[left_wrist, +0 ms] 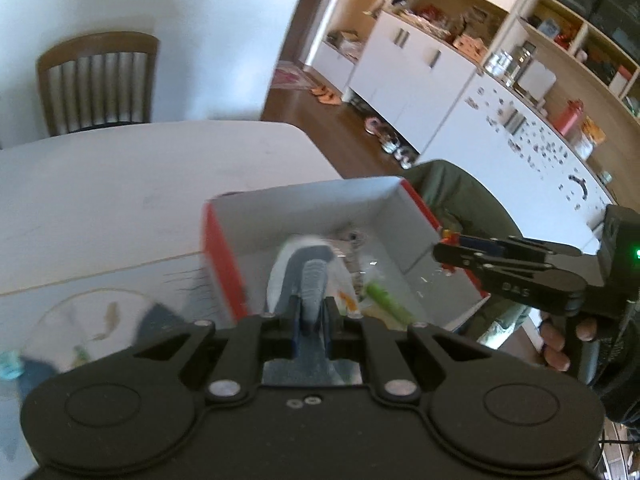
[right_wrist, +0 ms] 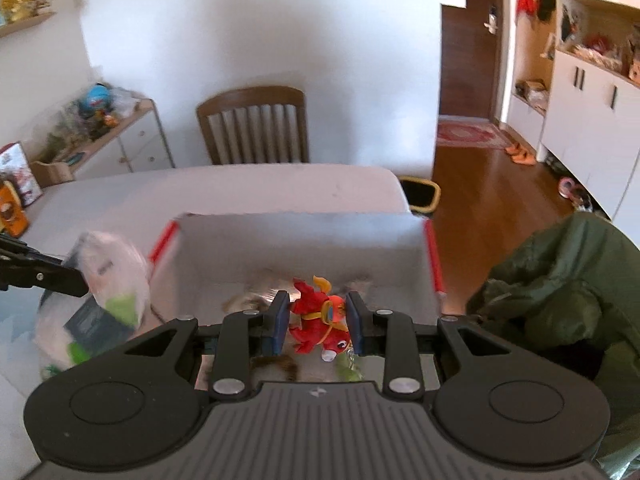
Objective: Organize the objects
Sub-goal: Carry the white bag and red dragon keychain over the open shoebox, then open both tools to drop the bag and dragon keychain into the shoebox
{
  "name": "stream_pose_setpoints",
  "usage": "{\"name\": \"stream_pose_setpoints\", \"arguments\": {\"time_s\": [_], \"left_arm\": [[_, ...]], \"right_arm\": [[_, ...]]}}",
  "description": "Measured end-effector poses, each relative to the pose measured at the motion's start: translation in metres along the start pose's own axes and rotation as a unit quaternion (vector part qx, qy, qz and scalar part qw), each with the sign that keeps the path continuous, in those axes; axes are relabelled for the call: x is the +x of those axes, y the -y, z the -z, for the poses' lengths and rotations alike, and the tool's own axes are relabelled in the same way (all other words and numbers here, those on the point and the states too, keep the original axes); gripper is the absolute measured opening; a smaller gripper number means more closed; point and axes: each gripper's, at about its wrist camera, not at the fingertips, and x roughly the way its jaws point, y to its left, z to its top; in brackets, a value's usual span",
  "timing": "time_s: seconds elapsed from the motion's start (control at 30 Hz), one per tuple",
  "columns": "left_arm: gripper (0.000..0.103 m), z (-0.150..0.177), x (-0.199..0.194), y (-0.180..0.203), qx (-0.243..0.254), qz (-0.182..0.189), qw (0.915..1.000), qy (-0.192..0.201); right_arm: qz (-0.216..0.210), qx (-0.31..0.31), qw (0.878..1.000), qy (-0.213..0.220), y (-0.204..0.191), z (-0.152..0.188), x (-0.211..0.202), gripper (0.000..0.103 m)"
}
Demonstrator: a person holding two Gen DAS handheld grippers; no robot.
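Note:
A white cardboard box with red edges (left_wrist: pixel 384 208) (right_wrist: pixel 304 236) stands open on the table. My left gripper (left_wrist: pixel 312 312) is shut on a soft white and grey-blue packet (left_wrist: pixel 308 268), held over the box's near left corner. In the right wrist view the packet (right_wrist: pixel 112 276) looks like a pale bag with dark blue and green contents, hanging from the left gripper (right_wrist: pixel 76 280). My right gripper (right_wrist: pixel 318 320) is shut on a small red toy figure with goggles (right_wrist: pixel 316 300), above the box's near edge. The left wrist view shows the right gripper (left_wrist: pixel 444 250) at the box's right wall.
Inside the box lie a green tube (left_wrist: pixel 386 300) and blurred small items. A green jacket (right_wrist: pixel 560 280) is bunched right of the box. A wooden chair (right_wrist: pixel 256 128) stands behind the white table (left_wrist: pixel 140 184). A clear mat with fish drawings (left_wrist: pixel 100 320) lies left of the box.

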Motion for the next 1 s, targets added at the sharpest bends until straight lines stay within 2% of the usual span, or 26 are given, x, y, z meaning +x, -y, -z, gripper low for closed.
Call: {"name": "stream_pose_setpoints", "arguments": {"time_s": [0.23, 0.53, 0.77, 1.0], "left_arm": [[0.009, 0.003, 0.049, 0.029, 0.030, -0.001, 0.9987, -0.041], [0.009, 0.005, 0.092, 0.027, 0.026, -0.021, 0.9963, -0.079], [0.010, 0.008, 0.099, 0.022, 0.019, -0.026, 0.9957, -0.087], [0.022, 0.011, 0.093, 0.028, 0.020, -0.029, 0.9962, -0.080]], "right_arm": [[0.005, 0.005, 1.000, -0.030, 0.023, 0.018, 0.023, 0.030], [-0.006, -0.014, 0.997, -0.072, 0.022, 0.039, 0.044, 0.030], [-0.016, -0.016, 0.996, -0.088, 0.022, 0.044, 0.049, 0.030], [-0.028, -0.005, 0.996, -0.084, 0.023, 0.039, 0.040, 0.030]]}}
